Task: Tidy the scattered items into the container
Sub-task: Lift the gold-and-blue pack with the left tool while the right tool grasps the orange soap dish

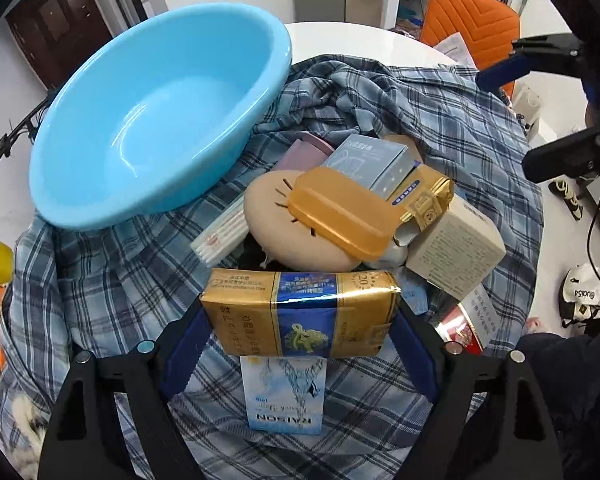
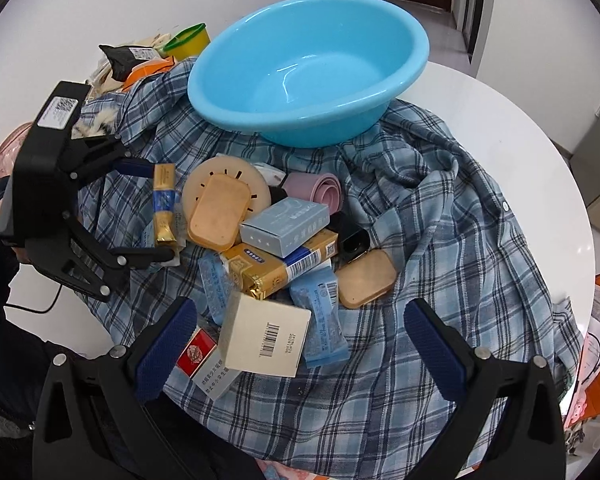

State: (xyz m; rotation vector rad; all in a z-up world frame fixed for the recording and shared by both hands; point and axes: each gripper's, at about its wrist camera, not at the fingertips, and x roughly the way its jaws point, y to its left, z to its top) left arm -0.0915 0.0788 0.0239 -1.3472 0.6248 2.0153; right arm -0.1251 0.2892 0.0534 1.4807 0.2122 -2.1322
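My left gripper (image 1: 298,332) is shut on a gold and blue cigarette pack (image 1: 300,314), held just above the plaid cloth; it also shows in the right wrist view (image 2: 165,204). The light blue basin (image 1: 160,116) stands empty at the back, also in the right wrist view (image 2: 312,64). My right gripper (image 2: 300,344) is open and empty, low over a white box with a barcode (image 2: 266,334). A pile lies between: a round beige disc (image 2: 228,180), orange lids (image 2: 218,210), a grey-blue box (image 2: 286,222), a second gold pack (image 2: 280,266) and pale blue sachets (image 2: 322,320).
A blue plaid shirt (image 2: 440,240) covers most of the round white table (image 2: 520,128). A red and white pack (image 2: 204,362) lies by my right gripper's left finger. A pink roll (image 2: 314,190) and a black item (image 2: 354,240) lie in the pile. A yellow cup (image 2: 188,42) stands behind.
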